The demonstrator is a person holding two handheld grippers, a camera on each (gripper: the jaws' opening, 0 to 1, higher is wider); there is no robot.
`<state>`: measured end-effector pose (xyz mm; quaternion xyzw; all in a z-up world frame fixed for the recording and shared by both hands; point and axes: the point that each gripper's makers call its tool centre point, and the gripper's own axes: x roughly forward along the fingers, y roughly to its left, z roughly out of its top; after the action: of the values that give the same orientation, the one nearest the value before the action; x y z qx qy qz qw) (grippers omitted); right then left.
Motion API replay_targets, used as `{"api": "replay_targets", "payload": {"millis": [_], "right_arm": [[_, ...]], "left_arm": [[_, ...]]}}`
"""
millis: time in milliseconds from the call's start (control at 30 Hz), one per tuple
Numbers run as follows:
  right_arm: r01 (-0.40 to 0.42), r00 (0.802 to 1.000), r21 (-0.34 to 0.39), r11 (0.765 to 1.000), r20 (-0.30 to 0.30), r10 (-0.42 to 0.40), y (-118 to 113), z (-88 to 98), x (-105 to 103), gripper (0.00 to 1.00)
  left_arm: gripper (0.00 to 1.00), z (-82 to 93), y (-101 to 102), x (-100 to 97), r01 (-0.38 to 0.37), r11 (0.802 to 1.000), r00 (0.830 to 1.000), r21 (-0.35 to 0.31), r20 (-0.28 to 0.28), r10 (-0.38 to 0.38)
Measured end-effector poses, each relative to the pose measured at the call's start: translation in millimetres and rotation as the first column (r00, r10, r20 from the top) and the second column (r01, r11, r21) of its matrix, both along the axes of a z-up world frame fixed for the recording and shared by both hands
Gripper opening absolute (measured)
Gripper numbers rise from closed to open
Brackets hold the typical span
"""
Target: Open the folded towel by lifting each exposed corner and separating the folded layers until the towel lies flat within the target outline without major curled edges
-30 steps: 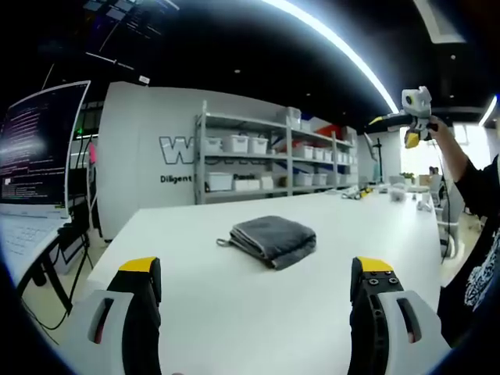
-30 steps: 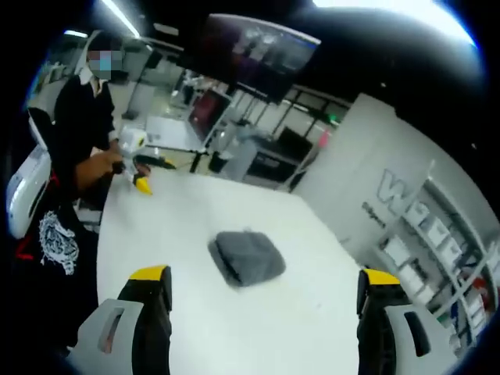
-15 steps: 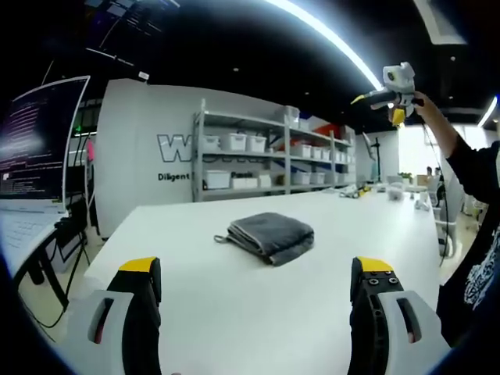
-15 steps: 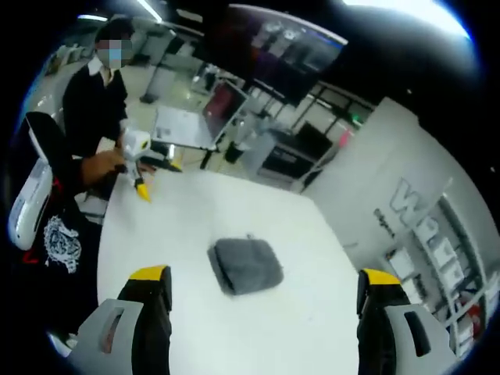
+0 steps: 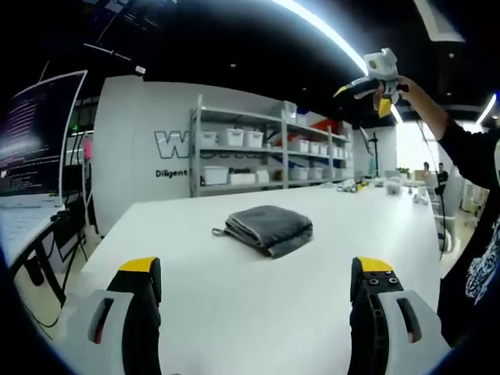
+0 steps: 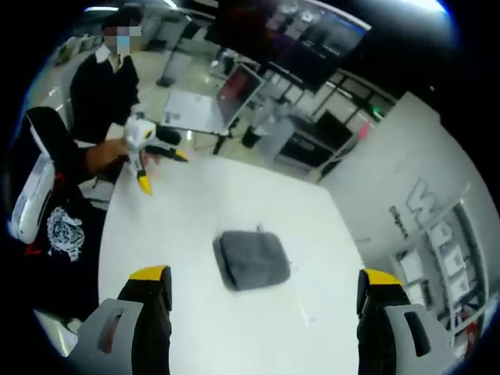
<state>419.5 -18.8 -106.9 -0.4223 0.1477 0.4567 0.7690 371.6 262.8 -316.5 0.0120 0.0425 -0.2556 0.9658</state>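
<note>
White tabletop (image 5: 234, 297) ran out ahead of you, with storage shelving (image 5: 266, 156) and a lettered wall behind it and a monitor (image 5: 35, 133) off to one side.

Your left gripper (image 5: 254, 273) sat low over the near edge with its yellow-tipped jaws wide apart and nothing between them. Straight ahead along those jaws, well apart from the tips, lay the folded grey towel (image 5: 264, 228), flat on the table and untouched, its small hanging loop poking out at the corner on the view's left. From this side the stacked fold edges faced you, so a level reach forward looked the likeliest way to meet an exposed corner.

Your right gripper (image 6: 266, 285), also spread open and empty, was held high; in the left gripper view it showed raised up near the ceiling light (image 5: 373, 74), in your hand. From its own view it looked down on the towel (image 6: 251, 259), which lay just beyond and between the jaw tips as a rounded rectangle, its longer side running roughly away from you. Beyond it your left gripper (image 6: 144, 152) showed at the table's far edge.

By my reading the left was the nearer of the two, being low and in line with the towel; the right needed to come down first. No target outline could be made out on the table.
</note>
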Motion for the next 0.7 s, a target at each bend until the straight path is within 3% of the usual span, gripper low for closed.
{"api": "replay_targets", "payload": {"millis": [367, 467, 700], "right_arm": [[-0.035, 0.999, -0.07, 0.997, -0.021, 0.034, 18.7, -8.1, 14.2, 0.99], [-0.073, 0.996, -0.1, 0.992, -0.066, 0.067, 30.0, -14.9, 15.4, 0.99], [-0.101, 0.994, -0.149, 0.984, -0.059, 0.093, 50.5, -11.9, 25.8, 0.99]], "left_arm": [[1.0, -5.4, 0.1, 1.4, -0.005, 1.0, 1.0, -0.006, -0.006, 0.005], [1.0, -6.2, 2.4, 3.2, -0.017, 1.0, 1.0, 0.003, 0.002, 0.017], [1.0, -8.8, -3.9, 4.3, -0.001, 1.0, 1.0, -0.007, -0.004, 0.001]]}}
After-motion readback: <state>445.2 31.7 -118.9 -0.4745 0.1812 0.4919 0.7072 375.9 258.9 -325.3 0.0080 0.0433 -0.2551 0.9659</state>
